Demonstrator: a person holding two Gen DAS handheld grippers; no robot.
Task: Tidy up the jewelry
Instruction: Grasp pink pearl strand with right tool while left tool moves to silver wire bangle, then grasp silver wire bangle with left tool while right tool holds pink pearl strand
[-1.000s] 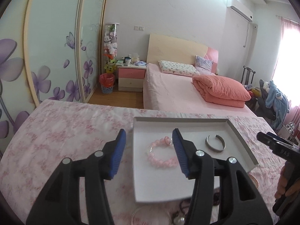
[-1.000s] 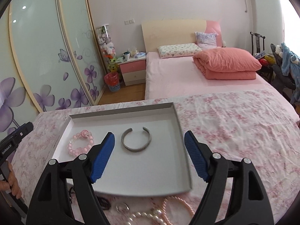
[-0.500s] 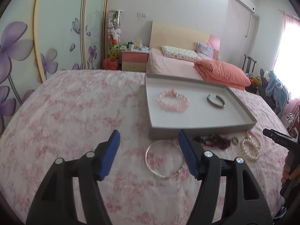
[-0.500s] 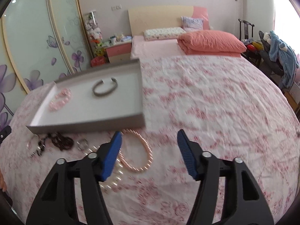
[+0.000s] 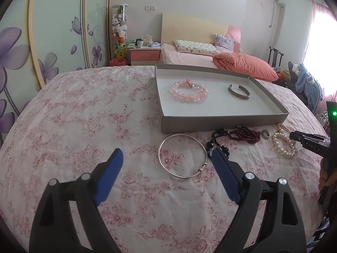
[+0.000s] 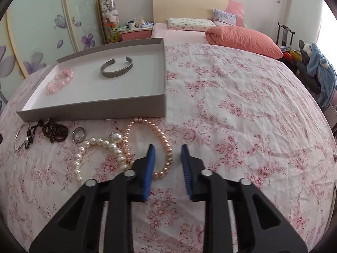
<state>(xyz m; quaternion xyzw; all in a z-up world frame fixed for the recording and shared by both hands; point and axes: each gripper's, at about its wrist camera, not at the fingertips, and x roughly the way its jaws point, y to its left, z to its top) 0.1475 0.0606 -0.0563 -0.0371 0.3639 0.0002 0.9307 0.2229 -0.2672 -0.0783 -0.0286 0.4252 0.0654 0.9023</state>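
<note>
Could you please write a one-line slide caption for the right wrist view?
Right gripper open around the pink pearl bracelet, near the tray.

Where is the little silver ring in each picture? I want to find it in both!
Left wrist view: the silver ring lies at the right, on the flowered cloth, between the dark red bead strand and the white pearl bracelet.
Right wrist view: the silver ring lies at the left, again between the dark red beads and the white pearls.
Shared landmark: the grey tray; the ring lies just in front of its near wall.
</note>
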